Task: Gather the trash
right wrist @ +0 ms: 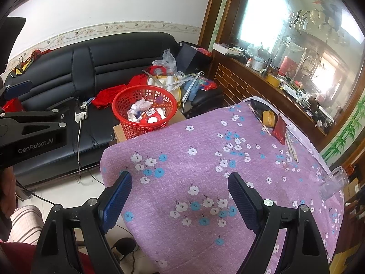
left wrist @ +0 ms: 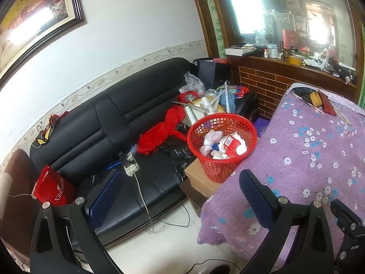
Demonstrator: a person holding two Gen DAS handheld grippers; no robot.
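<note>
The trash (right wrist: 146, 114) lies in the red basket (right wrist: 127, 125), which stands on a cardboard box (left wrist: 200, 178) at the far left edge of the table (right wrist: 205, 159). I judge it light: crumpled paper, soft plastic and small cartons that bend easily. The basket is thin plastic mesh, so I would take it by the rim, not by the wall. My right gripper (right wrist: 180, 189) hangs over the flowered cloth with fingers wide apart and nothing between them. My left gripper (left wrist: 175, 191) is also wide open and empty. Behind the basket is the black sofa (left wrist: 91, 125) with red cloth (left wrist: 159, 137).
</note>
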